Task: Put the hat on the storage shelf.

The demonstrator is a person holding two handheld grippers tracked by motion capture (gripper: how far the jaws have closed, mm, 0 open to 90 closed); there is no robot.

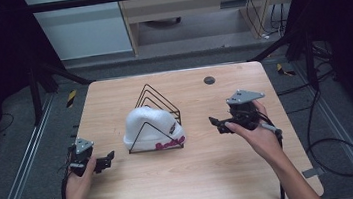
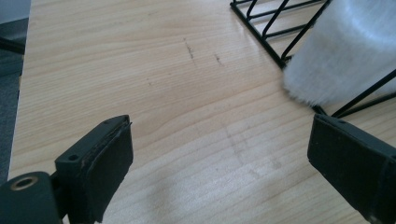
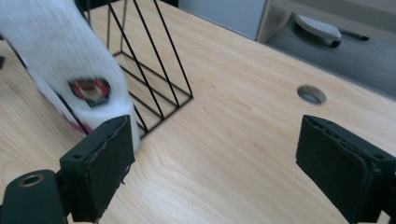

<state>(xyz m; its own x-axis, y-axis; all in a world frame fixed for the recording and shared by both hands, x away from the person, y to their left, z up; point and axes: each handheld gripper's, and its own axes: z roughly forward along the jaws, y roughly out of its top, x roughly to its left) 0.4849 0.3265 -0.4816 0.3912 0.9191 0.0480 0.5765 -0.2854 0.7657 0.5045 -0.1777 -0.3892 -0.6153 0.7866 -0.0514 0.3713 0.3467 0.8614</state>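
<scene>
At the middle of the wooden tabletop (image 1: 114,101) sits a black wire rack (image 1: 156,113) of triangular dividers, and a white knit beanie (image 1: 148,127) with pink lettering on its cuff is tucked into the near slots, its crown bulging up between the wires. To the left, the left hand-held gripper (image 1: 107,160) is down low over the tabletop, well apart from the rack, its jaws pointing right toward the beanie; the left hand (image 1: 81,176) wraps it from behind, forearm running straight in from the near edge. Its own view has both pads spread wide with nothing between them, the beanie's fuzzy cuff (image 2: 336,56) and the rack's base just ahead at upper right. On the other side, the right hand-held gripper (image 1: 219,124) is raised a little, jaws pointing left at the beanie, the right hand (image 1: 258,135) gripping it with the forearm angled in from the lower right. Its jaws gape open too, empty, with the beanie's round badge (image 3: 89,91) blurred just past the left pad. A small round cable hole (image 1: 209,80) sits at the far side.
</scene>
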